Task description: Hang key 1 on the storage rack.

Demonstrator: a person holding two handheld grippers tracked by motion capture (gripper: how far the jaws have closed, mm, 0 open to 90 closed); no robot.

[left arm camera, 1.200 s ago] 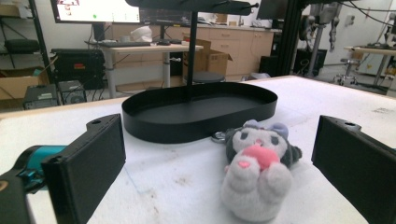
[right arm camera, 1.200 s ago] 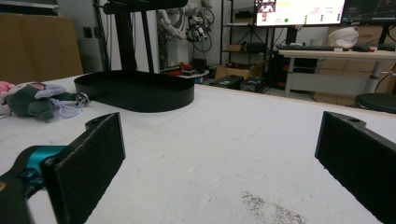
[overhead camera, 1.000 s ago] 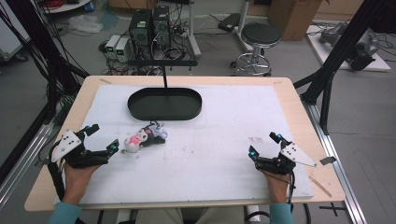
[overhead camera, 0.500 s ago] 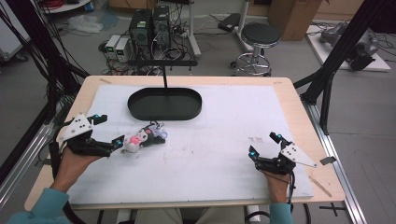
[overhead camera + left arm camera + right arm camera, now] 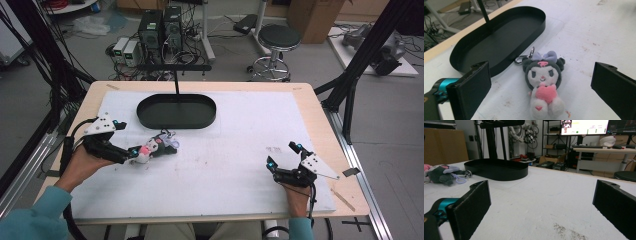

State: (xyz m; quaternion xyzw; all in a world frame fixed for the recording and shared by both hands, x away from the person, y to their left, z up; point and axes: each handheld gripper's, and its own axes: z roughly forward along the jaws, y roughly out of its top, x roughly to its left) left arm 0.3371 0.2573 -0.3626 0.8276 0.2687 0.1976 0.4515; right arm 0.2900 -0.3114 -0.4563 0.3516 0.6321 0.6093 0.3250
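Plush keychain [image 5: 543,85]: was seen lying on its back on the white mat [image 5: 240,150], just beside the near rim of the black oval tray [image 5: 176,111], not in it.
Long axis: ran straight along the left gripper's line of sight, feet toward the gripper, bow and metal clasp [image 5: 524,57] pointing away toward the tray.
Left gripper [image 5: 134,152]: jaws were held wide apart, one on each side of the toy's lower body, nothing clamped.
Right gripper [image 5: 283,156]: jaws were spread open and empty, well apart from the toy.
Nearer hand: judged to be the left.
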